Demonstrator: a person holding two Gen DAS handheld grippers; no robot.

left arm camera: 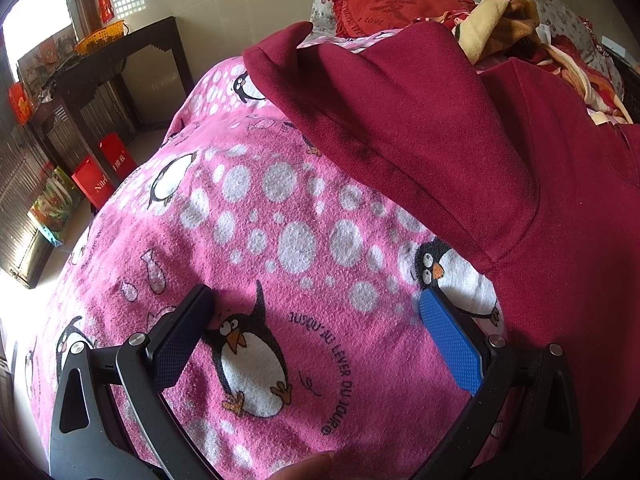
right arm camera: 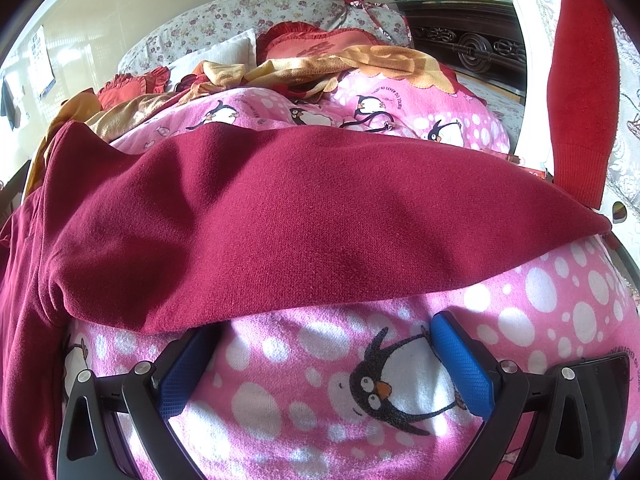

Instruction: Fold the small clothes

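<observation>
The sweater is laid on a pink penguin blanket that covers the bed, with a sleeve spread out to each side of the body. In the left wrist view one sleeve runs away from the body toward its cuff. In the right wrist view the other sleeve lies across the frame, tapering toward the right.

The left gripper is held with its jaws spread wide and nothing between them, above bare blanket just beside the sweater's edge. The right gripper is likewise spread and empty; its left finger sits right at the lower edge of the sleeve, and whether it is tucked under cannot be told.

The fabric appears to be a thick, soft knit. It is judged light and limp, so it will drape and sag from any held point, and it is not fragile. Slipping in the textured pads is unlikely. Hold is best taken at a hemmed edge: the cuff or the sleeve's lower edge. Care should be taken that the blanket is not pinched together with the sleeve.
</observation>
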